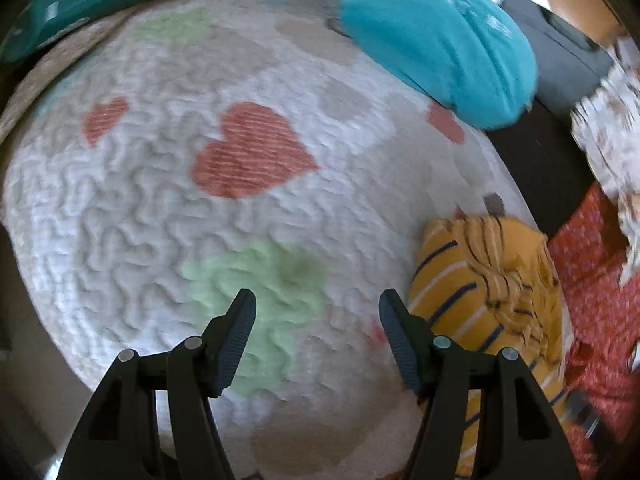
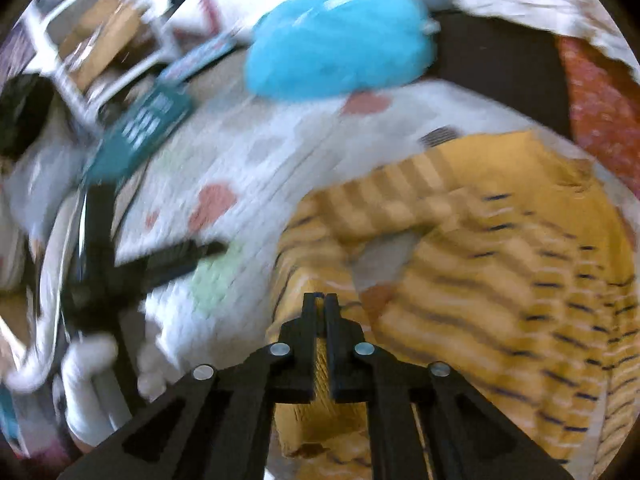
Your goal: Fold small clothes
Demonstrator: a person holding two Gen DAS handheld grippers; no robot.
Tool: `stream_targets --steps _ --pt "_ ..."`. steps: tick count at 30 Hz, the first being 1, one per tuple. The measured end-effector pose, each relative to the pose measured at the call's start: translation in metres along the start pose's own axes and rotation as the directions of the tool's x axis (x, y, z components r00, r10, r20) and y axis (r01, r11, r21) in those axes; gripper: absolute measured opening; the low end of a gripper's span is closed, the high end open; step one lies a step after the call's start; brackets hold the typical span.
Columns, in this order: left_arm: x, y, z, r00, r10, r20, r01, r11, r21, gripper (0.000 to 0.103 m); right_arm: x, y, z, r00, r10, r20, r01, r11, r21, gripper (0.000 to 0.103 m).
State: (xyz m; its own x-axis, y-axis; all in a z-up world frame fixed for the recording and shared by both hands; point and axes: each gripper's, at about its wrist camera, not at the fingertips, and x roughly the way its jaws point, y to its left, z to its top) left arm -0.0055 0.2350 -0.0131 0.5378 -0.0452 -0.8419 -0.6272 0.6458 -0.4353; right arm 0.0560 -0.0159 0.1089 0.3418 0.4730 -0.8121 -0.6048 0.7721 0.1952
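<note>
From the left wrist, the left gripper [image 1: 316, 312] hovers with fingers spread apart over a white quilted blanket [image 1: 168, 184] with hearts; the yellow striped garment [image 1: 480, 292] lies bunched just right of it, a turquoise garment [image 1: 436, 44] farther back.

From the right wrist, blurred, the right gripper [image 2: 320, 300] is clamped on the yellow striped garment [image 2: 500, 264].
</note>
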Motion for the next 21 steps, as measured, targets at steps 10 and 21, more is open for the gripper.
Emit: stream_targets --steps 10,21 --pt "0.033 -0.063 -0.016 0.996 -0.028 -0.089 0.040 0.990 0.136 0.063 -0.021 -0.173 0.032 0.904 -0.427 0.023 0.407 0.875 0.263 0.004" --pt "0.065 -0.112 -0.045 0.980 -0.024 -0.196 0.077 0.960 0.271 0.063 0.012 -0.181 0.024 0.945 -0.327 0.007 0.320 0.928 0.189 0.041"
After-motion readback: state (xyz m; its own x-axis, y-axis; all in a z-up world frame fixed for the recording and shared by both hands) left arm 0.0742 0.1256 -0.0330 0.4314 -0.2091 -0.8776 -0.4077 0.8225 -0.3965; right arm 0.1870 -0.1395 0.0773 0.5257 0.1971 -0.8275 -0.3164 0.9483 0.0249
